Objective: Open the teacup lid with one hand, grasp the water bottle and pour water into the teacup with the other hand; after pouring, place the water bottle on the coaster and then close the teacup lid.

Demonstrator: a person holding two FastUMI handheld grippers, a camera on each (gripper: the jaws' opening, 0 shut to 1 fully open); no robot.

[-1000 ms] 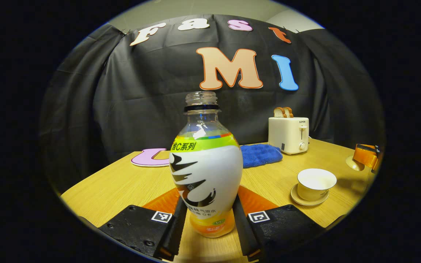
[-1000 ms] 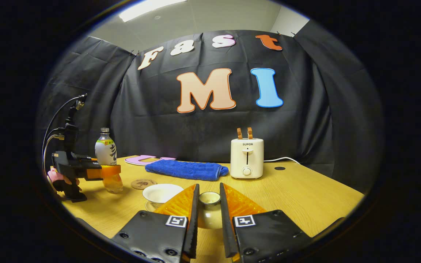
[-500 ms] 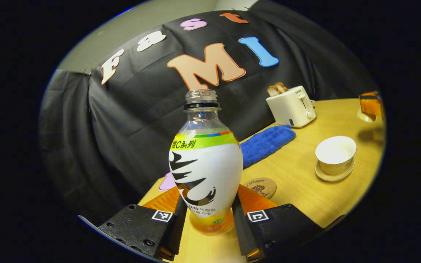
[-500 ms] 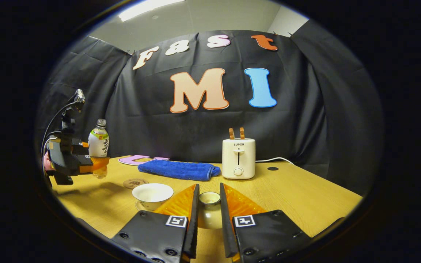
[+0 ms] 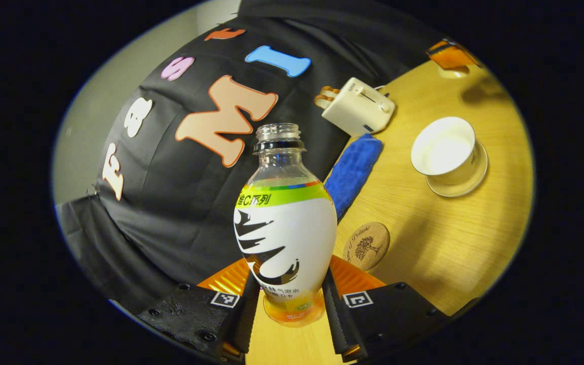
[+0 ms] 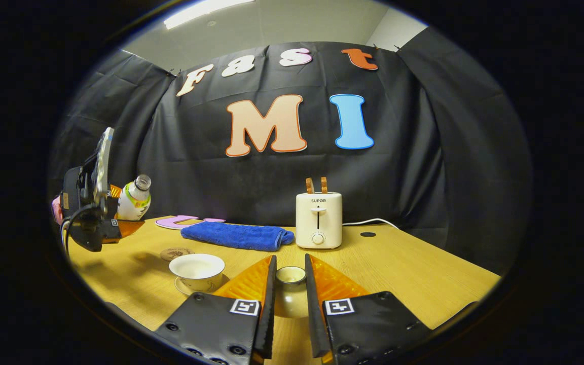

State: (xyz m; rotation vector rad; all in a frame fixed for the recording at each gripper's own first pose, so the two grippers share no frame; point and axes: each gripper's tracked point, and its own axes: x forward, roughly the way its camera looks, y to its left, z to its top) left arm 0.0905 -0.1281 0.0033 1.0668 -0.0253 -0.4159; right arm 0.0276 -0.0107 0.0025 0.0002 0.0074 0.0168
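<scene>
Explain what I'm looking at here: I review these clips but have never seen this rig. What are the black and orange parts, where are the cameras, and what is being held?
There is no robot: a person holds a two-finger tool in each hand, with a camera riding on each tool. The left gripper view looks along the left gripper, whose jaws clamp an uncapped water bottle, lifted and tilted toward the teacup. The right gripper view looks along the right gripper, whose jaws hold the teacup lid; it also shows the other tool and bottle at far left. On the wooden table are the open cup on its saucer, a round coaster, a blue cloth and a toaster.
</scene>
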